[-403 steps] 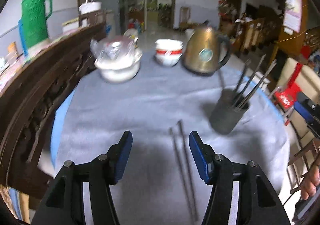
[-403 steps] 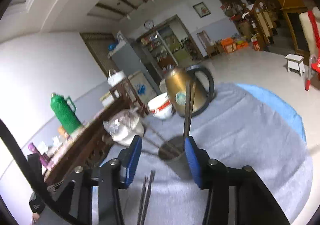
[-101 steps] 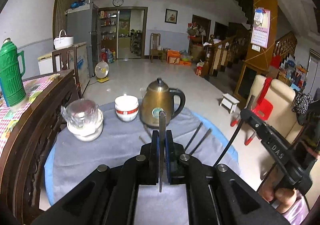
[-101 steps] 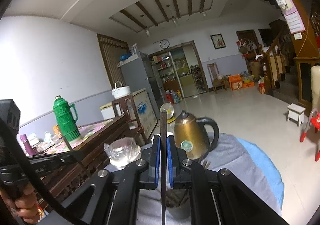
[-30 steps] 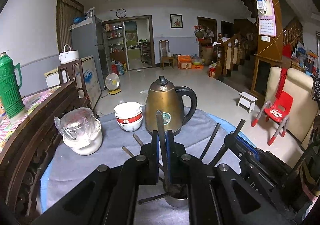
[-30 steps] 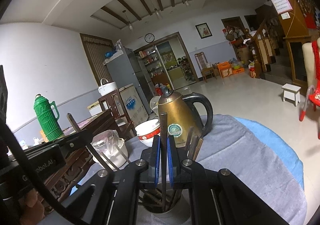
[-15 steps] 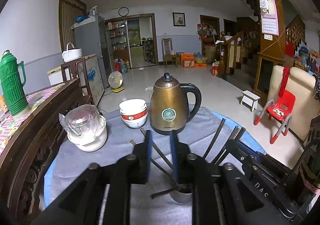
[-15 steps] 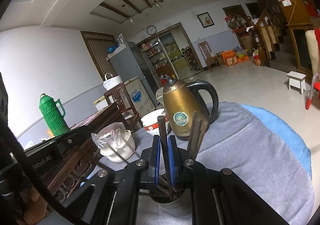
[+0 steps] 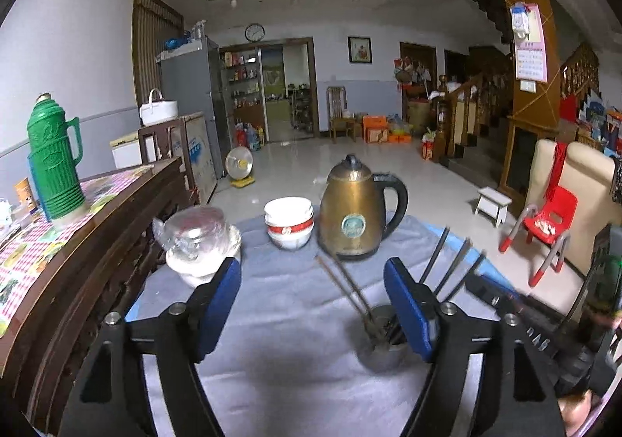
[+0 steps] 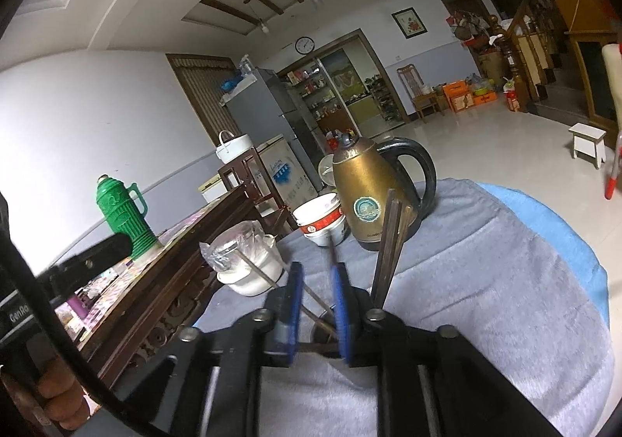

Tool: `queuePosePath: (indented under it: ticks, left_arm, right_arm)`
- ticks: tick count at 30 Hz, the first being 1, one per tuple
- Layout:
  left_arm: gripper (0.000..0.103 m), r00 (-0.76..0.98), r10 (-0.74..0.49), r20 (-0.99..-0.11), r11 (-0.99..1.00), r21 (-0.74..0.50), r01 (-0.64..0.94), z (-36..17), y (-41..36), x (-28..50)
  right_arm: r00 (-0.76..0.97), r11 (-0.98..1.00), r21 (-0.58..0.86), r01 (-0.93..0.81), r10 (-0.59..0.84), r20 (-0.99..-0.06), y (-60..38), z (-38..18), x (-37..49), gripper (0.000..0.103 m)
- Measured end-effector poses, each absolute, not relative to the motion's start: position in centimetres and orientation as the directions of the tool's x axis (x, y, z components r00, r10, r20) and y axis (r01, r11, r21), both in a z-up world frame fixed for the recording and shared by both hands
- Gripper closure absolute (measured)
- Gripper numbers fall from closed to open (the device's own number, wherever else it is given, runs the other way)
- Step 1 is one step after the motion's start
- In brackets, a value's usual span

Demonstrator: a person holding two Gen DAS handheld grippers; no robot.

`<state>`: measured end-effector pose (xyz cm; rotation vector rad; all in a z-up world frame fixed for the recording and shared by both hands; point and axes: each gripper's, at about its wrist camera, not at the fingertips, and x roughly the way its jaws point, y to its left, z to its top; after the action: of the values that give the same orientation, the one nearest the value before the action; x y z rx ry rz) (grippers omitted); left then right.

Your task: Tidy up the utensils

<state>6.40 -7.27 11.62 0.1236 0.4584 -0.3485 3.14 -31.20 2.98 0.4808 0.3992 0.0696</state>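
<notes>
Leaning chopsticks (image 9: 346,283) in holder (image 9: 383,343)

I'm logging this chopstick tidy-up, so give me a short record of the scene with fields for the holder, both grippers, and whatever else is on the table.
holder: dark cup on the grey cloth, chopsticks leaning out of it
left gripper: fingers opening, nothing between them
right gripper: over the cup, fingers opening, a chopstick between them
other items: gold kettle, stacked bowls, plastic-covered white bowl
</notes>
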Motion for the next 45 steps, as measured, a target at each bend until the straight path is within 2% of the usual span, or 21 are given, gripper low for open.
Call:
queuePosePath:
  ticks: [1, 2, 3, 9, 14, 18, 26, 45]
  left_arm:
    - [0.022, 0.833, -0.294, -0.469, 0.935, 0.042, 0.354, 11.3, -7.0, 6.3]
    - [0.022, 0.825, -0.286, -0.487, 0.936, 0.041, 0.349, 10.9, -6.5, 6.0]
    - [0.021, 0.818, -0.283, -0.500, 0.937, 0.039, 0.348, 10.6, -6.3, 5.9]
    - [0.018, 0.766, -0.237, -0.597, 0.939, 0.062, 0.339, 8.0, -5.2, 4.5]
    - [0.018, 0.737, -0.192, -0.648, 0.944, 0.084, 0.320, 6.9, -4.7, 3.5]
    - [0.018, 0.746, -0.165, -0.645, 0.947, 0.107, 0.302, 6.8, -4.6, 2.7]
    - [0.018, 0.769, -0.114, -0.629, 0.948, 0.163, 0.274, 6.5, -4.3, 1.7]
    - [0.018, 0.784, -0.069, -0.617, 0.955, 0.187, 0.231, 6.2, -2.8, 1.5]
  right_arm:
    - [0.921, 0.885, 0.465, 0.027, 0.159, -0.356, -31.2, 3.0, 2.8, 0.067]
    - [0.922, 0.882, 0.471, 0.024, 0.162, -0.351, -31.1, 3.0, 2.3, 0.046]
    - [0.928, 0.881, 0.473, 0.018, 0.161, -0.335, -31.0, 3.1, 1.7, 0.036]
    - [0.948, 0.898, 0.438, 0.023, 0.119, -0.294, -29.9, 3.8, -2.2, 0.036]
    - [0.938, 0.915, 0.398, 0.064, 0.081, -0.337, -28.7, 4.2, -4.6, 0.036]
    - [0.915, 0.941, 0.321, 0.110, 0.030, -0.403, -27.2, 5.1, -5.7, 0.036]
    - [0.882, 0.955, 0.262, 0.139, 0.000, -0.471, -24.8, 6.4, -7.4, 0.036]
    - [0.822, 0.946, 0.246, 0.212, -0.036, -0.568, -23.2, 5.7, -7.4, 0.036]
